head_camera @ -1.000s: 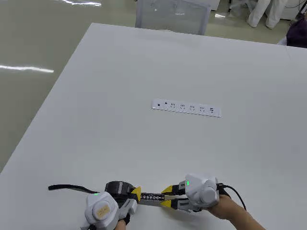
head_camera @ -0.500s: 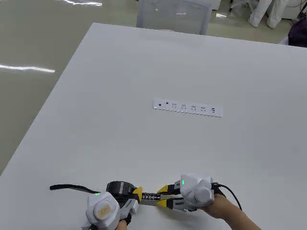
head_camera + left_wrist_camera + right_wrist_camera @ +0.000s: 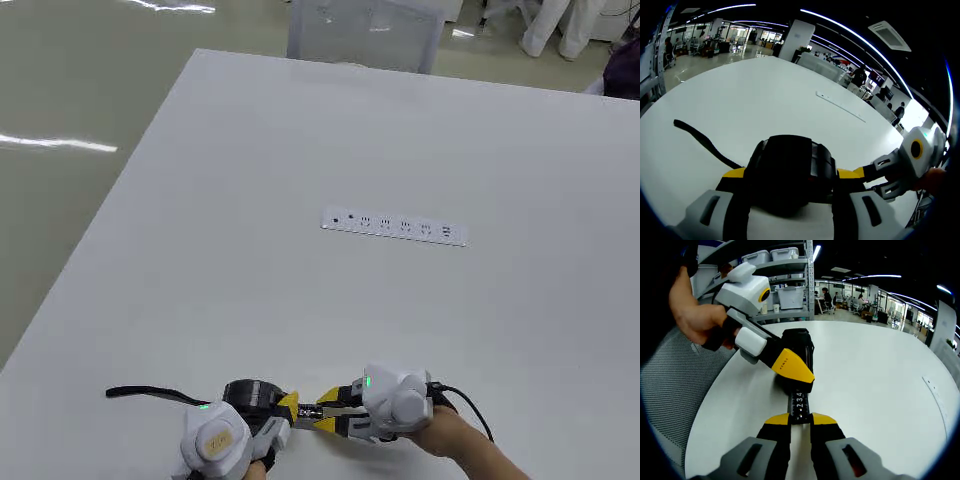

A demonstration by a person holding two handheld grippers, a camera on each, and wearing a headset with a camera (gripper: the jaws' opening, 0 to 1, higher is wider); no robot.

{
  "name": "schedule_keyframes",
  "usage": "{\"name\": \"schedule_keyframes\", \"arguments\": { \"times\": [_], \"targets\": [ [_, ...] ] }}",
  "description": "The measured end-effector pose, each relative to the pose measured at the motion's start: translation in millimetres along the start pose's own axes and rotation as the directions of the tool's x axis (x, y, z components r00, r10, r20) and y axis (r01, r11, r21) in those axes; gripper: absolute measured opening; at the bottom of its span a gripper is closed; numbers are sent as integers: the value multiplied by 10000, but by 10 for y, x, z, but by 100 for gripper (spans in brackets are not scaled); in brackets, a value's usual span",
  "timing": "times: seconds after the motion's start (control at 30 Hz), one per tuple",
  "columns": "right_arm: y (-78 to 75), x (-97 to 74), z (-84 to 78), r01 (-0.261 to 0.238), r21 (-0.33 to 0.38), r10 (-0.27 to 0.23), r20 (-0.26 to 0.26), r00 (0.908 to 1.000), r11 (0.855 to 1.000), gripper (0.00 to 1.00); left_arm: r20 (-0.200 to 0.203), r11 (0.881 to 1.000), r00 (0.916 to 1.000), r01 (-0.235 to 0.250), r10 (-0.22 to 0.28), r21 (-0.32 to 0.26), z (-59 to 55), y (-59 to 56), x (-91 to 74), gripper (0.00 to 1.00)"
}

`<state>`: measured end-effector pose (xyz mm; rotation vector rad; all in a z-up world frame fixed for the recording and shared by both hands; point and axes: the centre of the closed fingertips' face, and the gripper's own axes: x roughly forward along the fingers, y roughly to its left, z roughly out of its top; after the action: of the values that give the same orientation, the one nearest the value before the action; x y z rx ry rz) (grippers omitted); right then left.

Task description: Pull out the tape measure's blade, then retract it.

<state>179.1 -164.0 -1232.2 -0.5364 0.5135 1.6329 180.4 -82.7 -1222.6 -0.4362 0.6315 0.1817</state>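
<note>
At table (image 3: 400, 120) edge: L gripper (image 3: 790, 173) clamps tape measure (image 3: 796, 352), R gripper (image 3: 800, 419) pinches blade (image 3: 799, 402).

We are bringing the right gripper (image 3: 322, 410) in toward the tape measure (image 3: 250, 393), and the gap between it and the left gripper (image 3: 270, 408) is narrowing from one picture to the next. The blade (image 3: 307, 410) pinched in the right gripper's jaws is sliding back into the tape measure. Its bared stretch is getting shorter: a second ago a longer run of markings was showing between the two pairs of yellow tips, and now we are seeing a short piece. Our head camera is also drifting slightly, so the whole picture is sliding a touch downward.
</note>
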Motion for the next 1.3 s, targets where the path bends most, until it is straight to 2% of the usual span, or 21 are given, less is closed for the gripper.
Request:
{"name": "schedule_keyframes", "arguments": {
  "times": [0.83, 1.3],
  "targets": [
    [19, 244, 175, -182, -173, 185, 151, 9997, 9997, 12, -85, 9999, 9999, 93, -94, -100, -2, 4, 0, 64],
    [8, 290, 167, -333, -384, 336, 64, 9994, 9987, 13, -102, 9999, 9999, 115, -116, -74, -1, 3, 8, 65]
  ]
}}
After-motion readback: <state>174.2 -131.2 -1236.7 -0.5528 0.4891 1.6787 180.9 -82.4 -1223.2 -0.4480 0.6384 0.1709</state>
